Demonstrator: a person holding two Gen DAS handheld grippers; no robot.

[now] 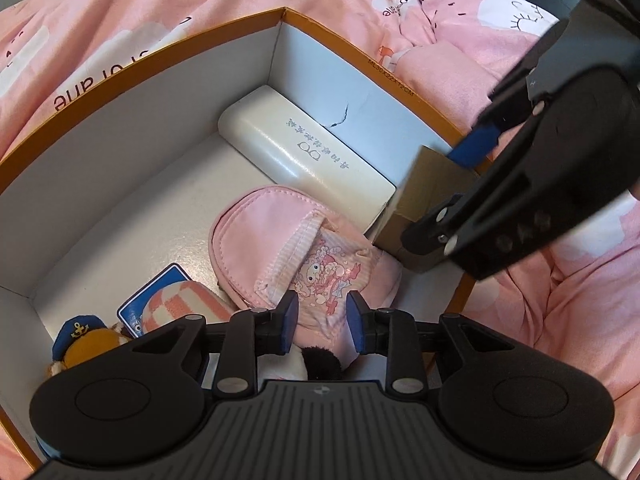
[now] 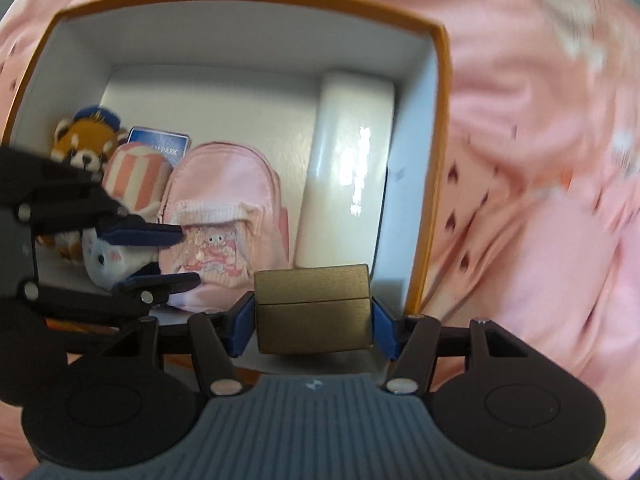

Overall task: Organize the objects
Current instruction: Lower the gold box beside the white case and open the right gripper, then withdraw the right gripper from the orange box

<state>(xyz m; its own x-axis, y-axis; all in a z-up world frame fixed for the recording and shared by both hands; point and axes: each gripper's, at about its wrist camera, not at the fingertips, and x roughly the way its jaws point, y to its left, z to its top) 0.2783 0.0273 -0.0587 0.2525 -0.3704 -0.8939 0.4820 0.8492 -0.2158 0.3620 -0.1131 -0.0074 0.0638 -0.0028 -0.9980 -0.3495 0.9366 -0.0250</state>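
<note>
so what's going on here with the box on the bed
A person with a gripper in each hand is packing small things into an orange-rimmed box on a pink quilt. The right gripper is clamped on a small brown box, over the box's near corner, beside the white case. The left gripper hovers with empty jaws above the pink pouch. Plush toys and a blue card already lie inside.

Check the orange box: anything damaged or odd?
One flaw: a small dark tear in the orange box's white inner wall, just above the white case. Nothing else stands out.
</note>
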